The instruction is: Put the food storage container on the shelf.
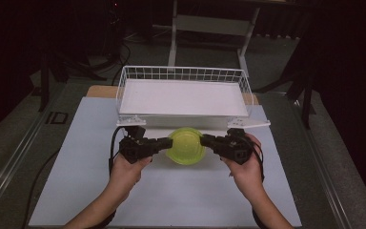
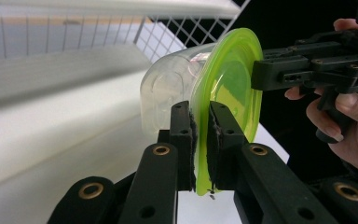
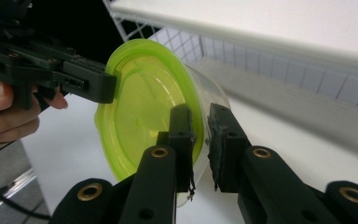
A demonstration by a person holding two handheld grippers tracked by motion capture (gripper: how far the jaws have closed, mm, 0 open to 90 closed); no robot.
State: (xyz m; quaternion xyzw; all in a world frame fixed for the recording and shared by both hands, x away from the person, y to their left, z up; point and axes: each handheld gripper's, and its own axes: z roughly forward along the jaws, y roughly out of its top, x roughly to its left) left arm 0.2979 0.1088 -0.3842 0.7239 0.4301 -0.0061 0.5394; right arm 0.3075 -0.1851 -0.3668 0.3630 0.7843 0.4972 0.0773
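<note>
A clear plastic container (image 1: 187, 151) with a lime-green lid (image 1: 186, 142) sits between my two grippers, just in front of the white basket. My left gripper (image 1: 168, 142) is shut on the lid's left rim, and my right gripper (image 1: 203, 140) is shut on its right rim. In the left gripper view the jaws (image 2: 200, 109) pinch the green lid (image 2: 233, 79), with the clear tub (image 2: 168, 88) behind it and the right gripper (image 2: 263, 74) on the far rim. In the right gripper view the jaws (image 3: 200, 114) clamp the rim of the lid (image 3: 140, 102), opposite the left gripper (image 3: 108, 87).
A white wire basket (image 1: 124, 83) with a flat white floor stands at the back of the white table mat (image 1: 171, 191). Its mounting tabs lie close behind the container. Dark floor and a table frame lie beyond.
</note>
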